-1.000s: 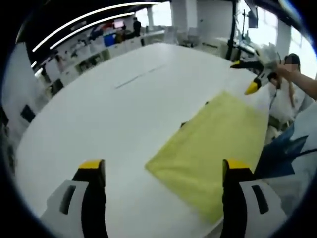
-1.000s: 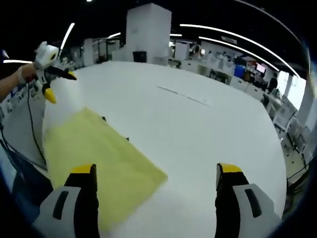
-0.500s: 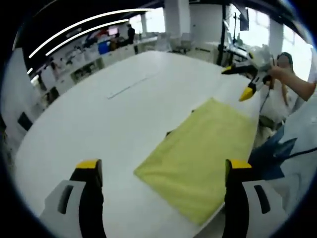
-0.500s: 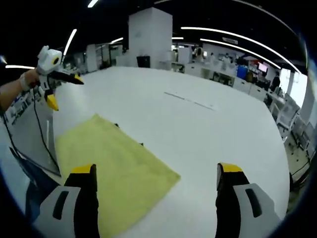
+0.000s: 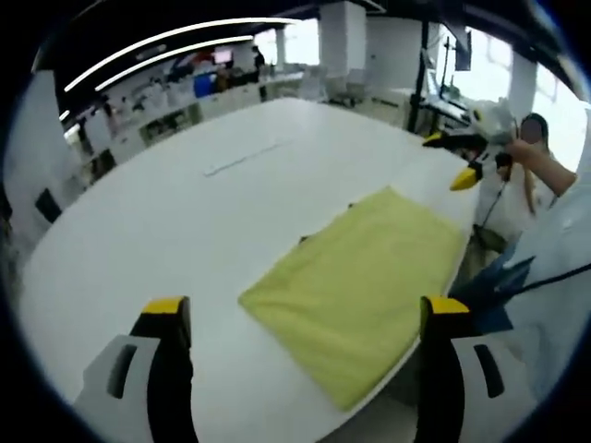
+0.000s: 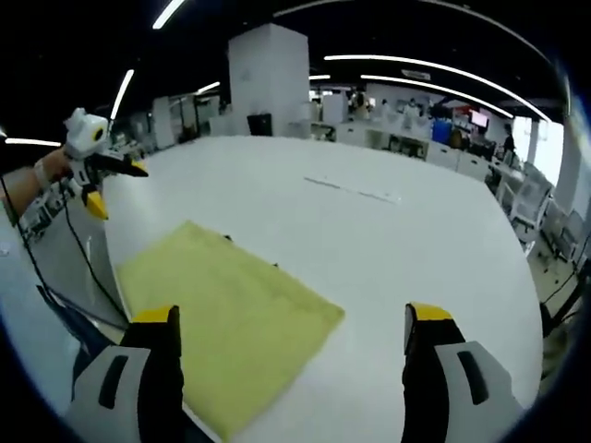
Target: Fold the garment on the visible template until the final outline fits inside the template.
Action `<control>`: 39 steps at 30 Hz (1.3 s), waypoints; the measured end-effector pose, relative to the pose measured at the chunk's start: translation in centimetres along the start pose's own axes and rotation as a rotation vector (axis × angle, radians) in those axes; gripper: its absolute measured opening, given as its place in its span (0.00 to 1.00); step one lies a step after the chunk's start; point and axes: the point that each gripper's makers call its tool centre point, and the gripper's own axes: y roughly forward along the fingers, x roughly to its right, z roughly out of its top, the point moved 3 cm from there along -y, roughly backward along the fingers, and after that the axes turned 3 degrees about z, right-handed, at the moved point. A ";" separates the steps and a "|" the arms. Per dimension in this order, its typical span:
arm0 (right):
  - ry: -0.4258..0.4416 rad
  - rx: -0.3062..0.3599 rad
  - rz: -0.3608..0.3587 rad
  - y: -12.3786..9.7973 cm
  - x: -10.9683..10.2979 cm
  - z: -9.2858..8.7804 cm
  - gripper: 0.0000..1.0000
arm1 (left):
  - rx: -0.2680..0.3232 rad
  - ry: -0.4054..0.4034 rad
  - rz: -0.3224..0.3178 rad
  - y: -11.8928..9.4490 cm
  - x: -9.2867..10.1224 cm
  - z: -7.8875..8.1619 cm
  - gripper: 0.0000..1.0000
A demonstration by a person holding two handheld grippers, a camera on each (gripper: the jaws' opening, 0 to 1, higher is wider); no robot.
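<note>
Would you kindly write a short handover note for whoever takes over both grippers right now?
Left gripper: open, holding nothing, raised above the table.
Right gripper: open, holding nothing, also raised.
Yellow garment: lies flat as a folded rectangle near the white table's edge; dark marks peek out along its far side.
Done: it looks folded.
Left: whether its outline fits the template cannot be told; check that before stopping.

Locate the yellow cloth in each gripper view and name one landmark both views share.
Left gripper view: yellow cloth lies right of centre, near the table edge.
Right gripper view: yellow cloth lies lower left, near the table edge.
Shared landmark: the thin dark line on the white table beyond the cloth.
</note>
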 end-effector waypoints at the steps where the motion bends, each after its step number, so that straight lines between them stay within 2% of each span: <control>1: 0.002 -0.002 0.001 -0.1 0.0 -0.1 1.00 | -0.007 -0.013 -0.002 -0.1 0.1 -0.3 1.00; 9: 0.052 -0.031 0.007 -1.4 -0.8 -1.9 1.00 | -0.008 -0.098 -0.029 -1.1 0.6 -2.1 1.00; 13: 0.077 -0.045 -0.005 -1.8 -0.8 -2.8 1.00 | -0.051 -0.117 -0.039 -1.2 1.2 -3.5 1.00; 18: 0.104 -0.059 -0.005 -2.0 -1.2 -3.9 1.00 | -0.083 -0.189 -0.065 -1.3 2.3 -4.9 1.00; 24: 0.131 -0.071 0.005 -2.1 -2.4 -4.5 1.00 | -0.094 -0.249 -0.082 -1.5 3.0 -6.0 1.00; 30: 0.183 -0.072 0.000 -2.3 -3.2 -5.5 1.00 | -0.085 -0.350 -0.080 -1.8 3.4 -7.4 0.99; 34: 0.217 -0.101 0.008 -2.1 -3.5 -7.2 1.00 | -0.099 -0.430 -0.100 -1.8 3.6 -8.6 0.89; 36: 0.219 -0.119 0.006 -2.1 -3.5 -8.0 0.99 | -0.111 -0.427 -0.077 -1.7 3.3 -9.1 0.86; 39: 0.245 -0.128 0.013 -2.2 -3.7 -8.8 0.89 | -0.130 -0.440 -0.071 -1.5 3.2 -9.8 0.84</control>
